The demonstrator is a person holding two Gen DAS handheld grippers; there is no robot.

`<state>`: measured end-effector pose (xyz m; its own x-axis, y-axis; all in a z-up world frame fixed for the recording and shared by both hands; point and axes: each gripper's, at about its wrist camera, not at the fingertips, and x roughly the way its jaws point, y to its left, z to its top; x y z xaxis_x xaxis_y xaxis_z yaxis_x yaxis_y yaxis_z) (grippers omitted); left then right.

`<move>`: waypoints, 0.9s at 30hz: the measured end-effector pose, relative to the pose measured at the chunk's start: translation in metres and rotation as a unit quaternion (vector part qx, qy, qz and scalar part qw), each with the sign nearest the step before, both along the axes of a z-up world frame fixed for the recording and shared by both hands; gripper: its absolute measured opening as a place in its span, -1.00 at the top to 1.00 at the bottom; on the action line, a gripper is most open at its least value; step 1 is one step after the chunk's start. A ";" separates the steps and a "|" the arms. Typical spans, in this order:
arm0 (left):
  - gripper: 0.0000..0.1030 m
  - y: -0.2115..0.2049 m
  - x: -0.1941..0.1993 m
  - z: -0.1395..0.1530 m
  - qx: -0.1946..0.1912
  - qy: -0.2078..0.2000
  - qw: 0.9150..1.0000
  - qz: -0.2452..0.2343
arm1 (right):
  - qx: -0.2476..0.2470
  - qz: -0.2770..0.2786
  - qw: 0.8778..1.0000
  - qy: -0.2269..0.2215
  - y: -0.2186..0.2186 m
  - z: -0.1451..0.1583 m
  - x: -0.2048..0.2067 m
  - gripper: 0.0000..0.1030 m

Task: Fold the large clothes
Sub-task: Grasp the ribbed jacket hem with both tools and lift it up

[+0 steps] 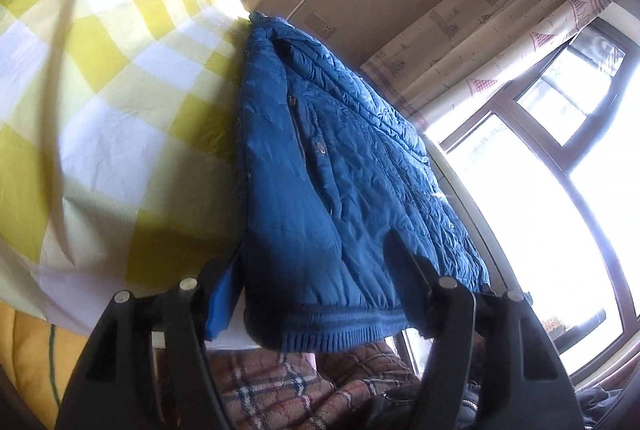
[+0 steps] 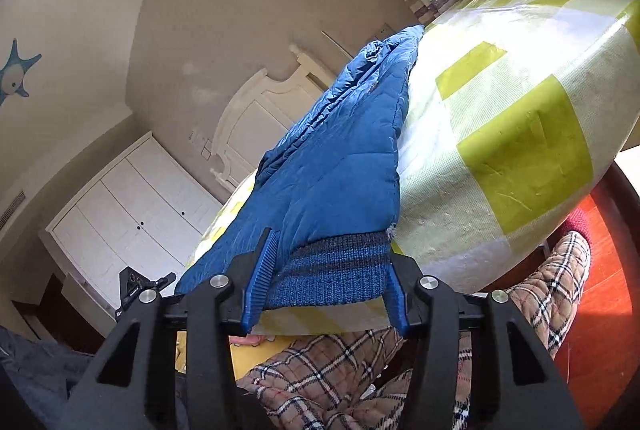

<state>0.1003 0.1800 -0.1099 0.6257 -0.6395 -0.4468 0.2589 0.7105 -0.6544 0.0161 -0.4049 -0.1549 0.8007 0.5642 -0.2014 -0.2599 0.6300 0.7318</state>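
A blue quilted jacket (image 1: pixel 320 149) lies on a bed with a yellow-and-white checked sheet (image 1: pixel 120 69); its ribbed hem (image 1: pixel 320 330) hangs over the bed's near edge. My left gripper (image 1: pixel 306 250) straddles this hem. One finger is tucked under the jacket and the other lies on top, with a sliver of white showing beside the lower pad. In the right wrist view the jacket (image 2: pixel 340 169) runs away across the sheet (image 2: pixel 500 109). My right gripper (image 2: pixel 328 246) has both blue pads against the ends of the knitted band (image 2: pixel 336 270).
A person's plaid-trousered legs (image 2: pixel 340 370) stand against the bed's edge below both grippers. A bright window (image 1: pixel 540 189) and patterned curtain (image 1: pixel 480 29) are to the right. A white wardrobe (image 2: pixel 132 205), a cream headboard (image 2: pixel 260 117) and red wooden floor (image 2: pixel 600 290) also show.
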 end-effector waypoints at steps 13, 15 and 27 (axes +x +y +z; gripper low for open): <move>-0.51 -0.027 0.033 0.005 -0.001 -0.002 1.000 -0.016 | -0.041 -0.015 0.999 -0.014 0.012 0.022 0.014 0.02; -0.51 -0.032 0.030 0.006 0.007 0.002 0.999 -0.034 | -0.048 -0.016 0.999 -0.012 0.015 0.024 0.015 0.02; 0.67 -0.017 0.016 0.003 -0.013 0.004 0.999 -0.034 | -0.068 -0.047 0.997 -0.002 0.023 0.030 0.015 0.46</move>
